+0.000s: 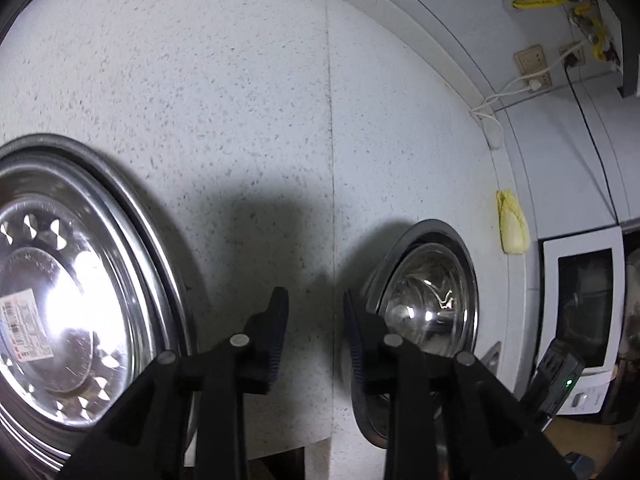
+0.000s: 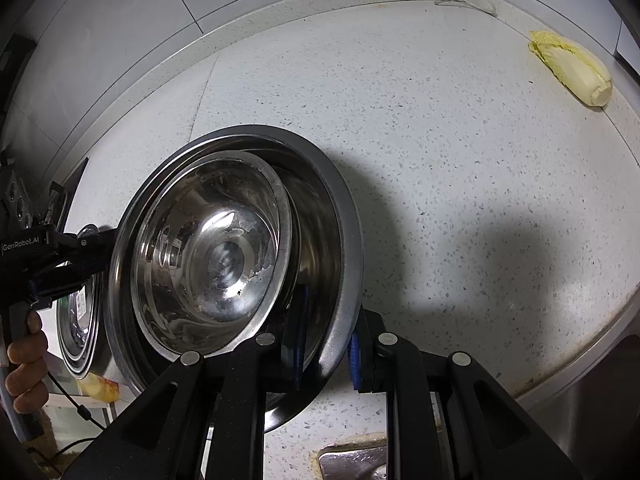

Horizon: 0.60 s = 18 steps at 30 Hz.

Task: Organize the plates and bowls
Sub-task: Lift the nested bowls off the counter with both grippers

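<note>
A stack of steel plates (image 1: 72,300) with a paper label lies at the left on the speckled white counter (image 1: 240,120). My left gripper (image 1: 316,324) hangs open over bare counter between the plates and a steel bowl (image 1: 428,300), with nothing between its fingers. In the right wrist view a small steel bowl (image 2: 212,248) sits tilted inside a larger steel bowl (image 2: 320,220). My right gripper (image 2: 328,344) is shut on the near rim of the larger bowl. The left gripper (image 2: 86,258) shows just left of the bowls, above the plates (image 2: 78,320).
A pale cabbage (image 2: 572,68) lies at the counter's back right by the wall. A white microwave (image 1: 580,300) stands to the right, wall sockets with cables (image 1: 532,66) above it. A sink corner (image 2: 352,460) shows at the near edge. A hand (image 2: 26,356) holds the left gripper's handle.
</note>
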Available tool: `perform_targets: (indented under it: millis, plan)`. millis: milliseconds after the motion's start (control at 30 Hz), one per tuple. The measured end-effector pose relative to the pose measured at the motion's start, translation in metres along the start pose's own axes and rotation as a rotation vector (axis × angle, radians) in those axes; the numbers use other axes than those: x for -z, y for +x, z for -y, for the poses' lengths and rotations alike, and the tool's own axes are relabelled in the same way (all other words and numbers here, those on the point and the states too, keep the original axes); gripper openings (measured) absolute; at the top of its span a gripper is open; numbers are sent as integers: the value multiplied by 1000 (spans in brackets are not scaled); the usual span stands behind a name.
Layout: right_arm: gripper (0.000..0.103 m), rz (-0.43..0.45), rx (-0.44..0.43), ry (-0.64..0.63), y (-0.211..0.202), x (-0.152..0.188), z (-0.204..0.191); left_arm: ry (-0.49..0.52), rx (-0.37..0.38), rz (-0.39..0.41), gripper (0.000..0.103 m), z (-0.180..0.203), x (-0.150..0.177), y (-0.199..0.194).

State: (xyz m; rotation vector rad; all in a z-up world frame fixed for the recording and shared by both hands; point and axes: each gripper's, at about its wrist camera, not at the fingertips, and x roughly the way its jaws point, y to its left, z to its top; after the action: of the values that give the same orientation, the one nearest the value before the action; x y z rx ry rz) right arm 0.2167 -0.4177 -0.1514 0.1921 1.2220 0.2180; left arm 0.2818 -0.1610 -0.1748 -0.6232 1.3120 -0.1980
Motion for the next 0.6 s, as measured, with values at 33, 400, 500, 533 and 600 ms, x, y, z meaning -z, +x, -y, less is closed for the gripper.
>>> perform_targets:
  millis: [33,400,500,533,600]
  plan:
    - [16,1,0,-1,0,0,0,8,-9,-1,27,1,1,1]
    - [16,-2,-6,5,-1,-2,3,28,6,65,28,16,3,-17]
    - [16,-1,-7,5,-1,-2,4,45,12,41,28,21,7,-13]
    - [16,-2,-7,5,-1,-2,4,50,13,30,28,23,9,-11]
    - [16,-2,-7,3,-2,-2,4,62,9,16,28,25,13,-5]
